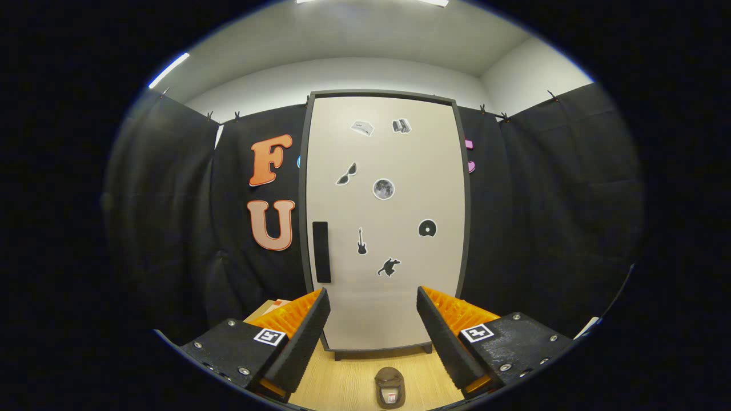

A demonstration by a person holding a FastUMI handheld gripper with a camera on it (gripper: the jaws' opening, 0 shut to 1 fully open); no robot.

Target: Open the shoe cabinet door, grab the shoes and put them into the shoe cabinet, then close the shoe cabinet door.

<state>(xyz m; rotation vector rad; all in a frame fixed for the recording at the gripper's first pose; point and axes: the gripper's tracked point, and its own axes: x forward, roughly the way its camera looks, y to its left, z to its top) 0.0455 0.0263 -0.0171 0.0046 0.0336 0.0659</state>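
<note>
The gripper [372, 311] is a blocky body with two wedge-shaped fingers [305, 337] whose inner faces are ridged (fine grooves run along them). Each side carries a square coded marker and several round silver screws.

We face a recording booth: black cloth walls [542, 217] clipped at twelve o'clock around a sticker-dotted, dark-framed beige cabinet [394, 308] on pale wood flooring [348, 382].

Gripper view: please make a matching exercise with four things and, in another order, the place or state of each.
1. cabinet door
2. handle
3. shoe
4. gripper

a. on the wooden floor, between the fingers
b. open, holding nothing
c. shut, with stickers on it
d. dark bar on the door's left edge

Pairs: 1-c, 2-d, 3-a, 4-b
</note>
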